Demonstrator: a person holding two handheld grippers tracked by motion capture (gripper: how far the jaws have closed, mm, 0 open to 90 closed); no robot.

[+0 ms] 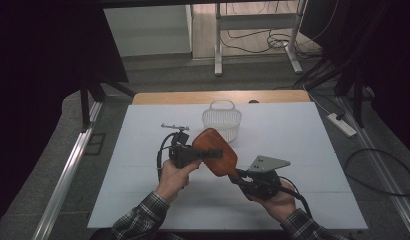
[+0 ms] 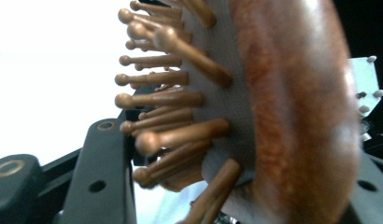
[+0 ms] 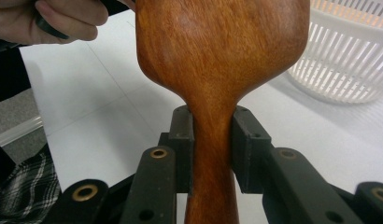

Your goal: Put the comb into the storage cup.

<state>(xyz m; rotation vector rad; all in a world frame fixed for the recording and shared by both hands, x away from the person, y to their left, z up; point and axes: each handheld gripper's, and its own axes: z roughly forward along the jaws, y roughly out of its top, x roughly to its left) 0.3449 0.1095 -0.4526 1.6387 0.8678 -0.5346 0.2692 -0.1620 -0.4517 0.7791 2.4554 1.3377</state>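
Hairbrush (image 1: 215, 151) mid-frame, lifted above the table (image 1: 303, 150) | your right gripper (image 3: 212, 140) clamps its handle | your left gripper (image 1: 205, 154) seems clamped across its head | basket (image 1: 222, 120) behind.

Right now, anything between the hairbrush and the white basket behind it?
Nothing visible. The hairbrush is held above the table by both tools, the left tool on its head and the right tool on its handle. The white basket sits just beyond, with bare tabletop between.
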